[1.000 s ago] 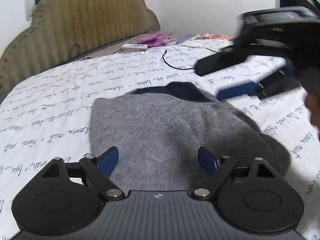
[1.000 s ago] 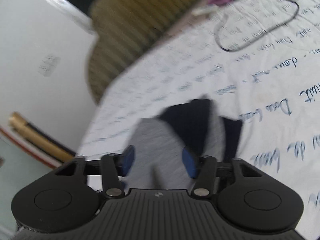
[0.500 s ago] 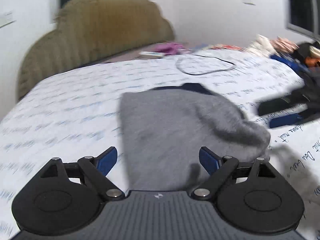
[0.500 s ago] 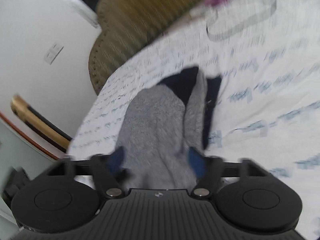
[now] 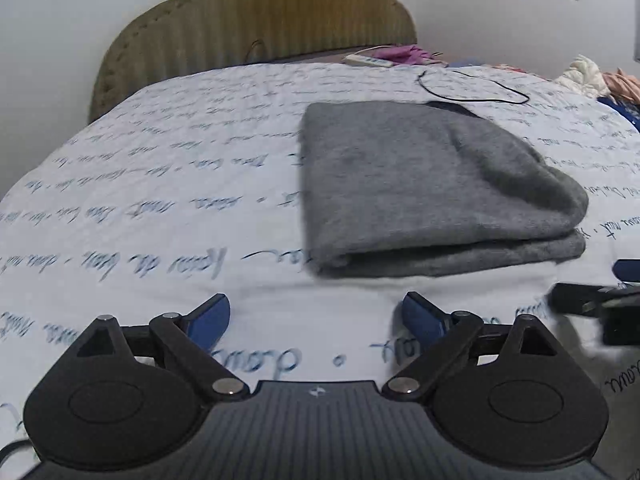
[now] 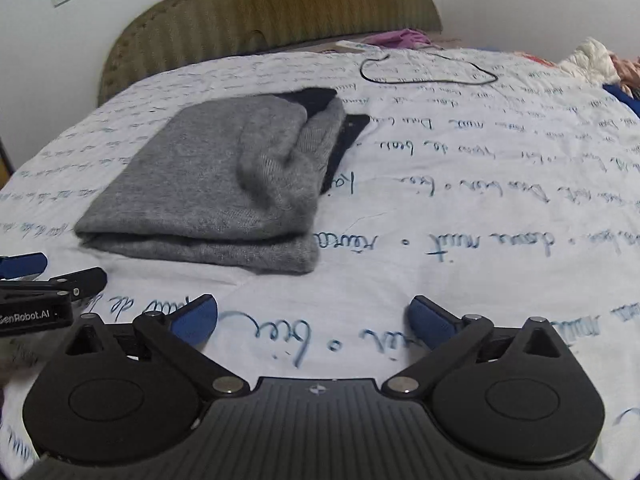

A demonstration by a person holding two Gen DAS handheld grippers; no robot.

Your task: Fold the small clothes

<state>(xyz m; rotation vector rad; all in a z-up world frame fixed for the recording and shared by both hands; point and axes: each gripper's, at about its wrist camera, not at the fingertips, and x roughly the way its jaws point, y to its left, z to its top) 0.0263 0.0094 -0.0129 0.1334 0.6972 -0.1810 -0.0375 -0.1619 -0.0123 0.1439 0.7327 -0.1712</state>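
Observation:
A grey knitted garment (image 5: 424, 188) with a dark navy trim lies folded in layers on the white bed sheet; it also shows in the right wrist view (image 6: 224, 184). My left gripper (image 5: 316, 316) is open and empty, held back from the garment's near folded edge. My right gripper (image 6: 312, 318) is open and empty, also back from the garment, to its right. The right gripper's tip shows at the right edge of the left wrist view (image 5: 624, 276). The left gripper's tip shows at the left edge of the right wrist view (image 6: 24, 264).
The bed sheet (image 5: 160, 208) is white with blue script. A black cable (image 5: 472, 88) loops behind the garment. An olive padded headboard (image 5: 256, 20) stands at the back. A pink cloth (image 5: 400, 53) and other clothes (image 5: 600, 80) lie far right.
Both grippers have let go of the garment and pulled back toward me. The garment now lies folded and still on the sheet.

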